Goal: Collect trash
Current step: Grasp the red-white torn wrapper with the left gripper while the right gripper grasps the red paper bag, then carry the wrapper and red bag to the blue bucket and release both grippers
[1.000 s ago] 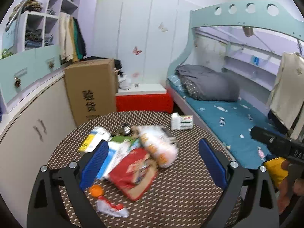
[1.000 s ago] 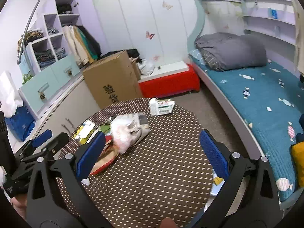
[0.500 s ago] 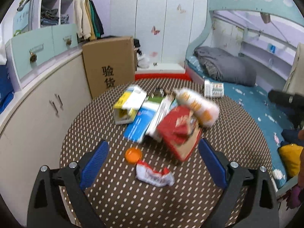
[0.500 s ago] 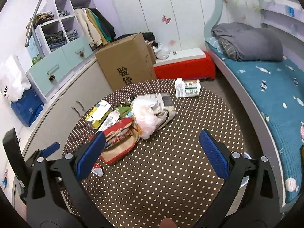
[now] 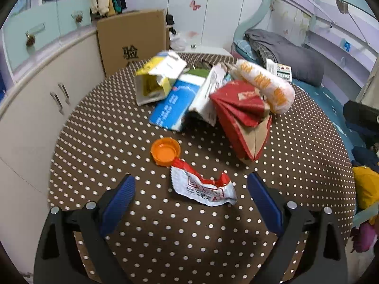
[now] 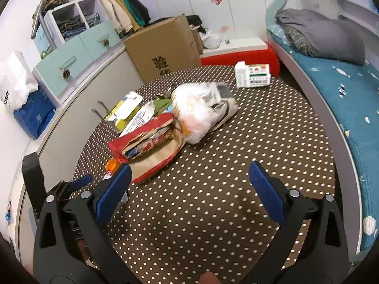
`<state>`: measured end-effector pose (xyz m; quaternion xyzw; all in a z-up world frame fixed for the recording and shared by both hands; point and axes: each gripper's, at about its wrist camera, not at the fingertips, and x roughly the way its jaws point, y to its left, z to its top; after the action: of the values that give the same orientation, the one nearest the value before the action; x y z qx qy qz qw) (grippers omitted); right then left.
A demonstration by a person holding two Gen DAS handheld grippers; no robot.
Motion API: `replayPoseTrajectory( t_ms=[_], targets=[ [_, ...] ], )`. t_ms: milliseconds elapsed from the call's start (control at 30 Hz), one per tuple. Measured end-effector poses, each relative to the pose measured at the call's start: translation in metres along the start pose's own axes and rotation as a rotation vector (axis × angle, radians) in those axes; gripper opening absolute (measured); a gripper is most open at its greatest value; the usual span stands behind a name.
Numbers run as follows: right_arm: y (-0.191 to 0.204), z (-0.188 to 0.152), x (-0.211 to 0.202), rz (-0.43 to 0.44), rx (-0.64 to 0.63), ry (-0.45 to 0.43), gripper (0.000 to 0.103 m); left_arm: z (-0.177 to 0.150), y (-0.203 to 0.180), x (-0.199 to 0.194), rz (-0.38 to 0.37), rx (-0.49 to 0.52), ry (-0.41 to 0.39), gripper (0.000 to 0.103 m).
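The crumpled wrapper is found lying crosswise on the tabletop, just ahead between the closing, still-spread pads of the left hand-held gripper; nothing is pinched.

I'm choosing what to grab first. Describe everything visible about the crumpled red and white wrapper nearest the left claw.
The wrapper is a small torn sachet, glossy like foil or plastic: white body with red print, red along its ripped upper edge. It lies crumpled and mostly flat on the dotted brown tablecloth. Its red tip reaches the orange cap, apparently touching. It sits ahead of the left claw, roughly between the closing jaws, whose pads do not touch it.
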<state>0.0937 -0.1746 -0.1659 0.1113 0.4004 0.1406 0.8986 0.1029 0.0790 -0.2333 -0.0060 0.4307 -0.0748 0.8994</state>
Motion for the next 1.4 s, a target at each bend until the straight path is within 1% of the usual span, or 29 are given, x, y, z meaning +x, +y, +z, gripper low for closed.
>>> replayPoseTrajectory(
  t_ms=[33, 67, 133, 167, 267, 367, 567, 667, 767, 833, 1000, 1167, 1400],
  targets=[
    [0.002, -0.001, 0.003, 0.002, -0.005, 0.007, 0.097, 0.000, 0.001, 0.004, -0.022, -0.010, 0.020, 0.078],
    [0.004, -0.001, 0.004, 0.004, -0.010, 0.011, 0.097, 0.000, 0.002, 0.008, -0.042, -0.018, 0.042, 0.065],
    [0.011, -0.002, 0.010, 0.011, -0.023, 0.024, 0.097, -0.001, 0.003, 0.010, -0.057, -0.016, 0.038, 0.055],
    [0.014, -0.003, 0.013, 0.017, -0.030, 0.032, 0.097, -0.001, 0.003, 0.009, -0.070, -0.016, 0.037, 0.048],
    [0.029, -0.005, 0.027, 0.035, -0.066, 0.057, 0.097, -0.001, 0.006, 0.009, -0.105, -0.029, 0.044, 0.038],
    [0.041, -0.004, 0.043, 0.054, -0.089, 0.076, 0.097, -0.005, 0.013, 0.005, -0.117, -0.042, 0.043, 0.037],
    [0.070, 0.005, 0.069, 0.078, -0.156, 0.072, 0.097, -0.011, 0.028, -0.006, -0.100, -0.075, 0.023, 0.037],
    [0.085, 0.010, 0.086, 0.065, -0.203, 0.065, 0.097, -0.012, 0.034, -0.011, -0.090, -0.089, 0.013, 0.037],
    [0.090, 0.011, 0.102, 0.016, -0.243, 0.072, 0.097, -0.011, 0.039, -0.016, -0.083, -0.101, 0.003, 0.037],
    [0.085, 0.009, 0.110, 0.016, -0.240, 0.080, 0.085, -0.011, 0.043, -0.018, -0.079, -0.109, -0.001, 0.037],
    [0.071, 0.004, 0.100, 0.093, -0.200, 0.063, 0.082, -0.009, 0.044, -0.019, -0.073, -0.119, -0.007, 0.037],
    [0.060, -0.002, 0.081, 0.169, -0.155, 0.043, 0.082, -0.003, 0.035, -0.021, -0.081, -0.098, -0.020, 0.037],
    [0.051, 0.002, 0.040, 0.278, -0.116, -0.011, 0.082, 0.008, 0.021, -0.035, -0.094, -0.068, -0.055, 0.037]
  ],
)
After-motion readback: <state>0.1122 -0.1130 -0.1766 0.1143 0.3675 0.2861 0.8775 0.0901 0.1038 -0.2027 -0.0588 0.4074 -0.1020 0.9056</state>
